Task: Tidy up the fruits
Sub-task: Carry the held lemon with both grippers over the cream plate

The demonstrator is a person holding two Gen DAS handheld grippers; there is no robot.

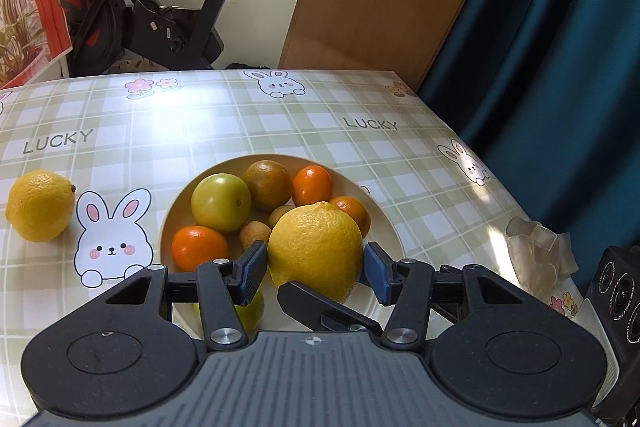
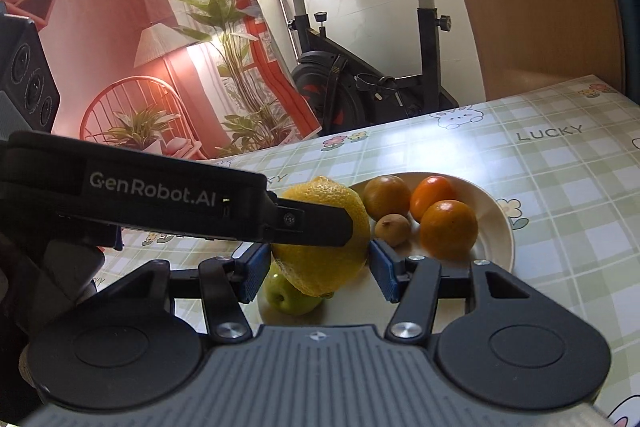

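A large lemon (image 1: 316, 247) was pinched between the blue-padded fingers (image 1: 252, 269) of the left gripper (image 1: 315, 269), and the same lemon (image 2: 324, 235) was seen between the fingers (image 2: 382, 269) of the right gripper (image 2: 316, 269), whose pads lay against its sides; a black finger of the left gripper (image 2: 308, 223) was seen crossing the lemon's face in the right wrist view. The lemon was held above the near part of a cream plate (image 1: 384, 227), and a green apple (image 2: 290, 293) lay partly hidden beneath it. Farther back in the plate were found a green tomato-like fruit (image 1: 221, 202), a brownish-green citrus (image 1: 267, 185), three oranges (image 1: 199, 247), and two small brown fruits (image 1: 255, 234). A second lemon (image 1: 40, 205) was left on the checked counter (image 1: 200, 119), well apart from the plate to its left, beside a printed rabbit (image 1: 114, 239). A heap of clear plastic pieces (image 1: 538, 255) lay near the counter's right edge.
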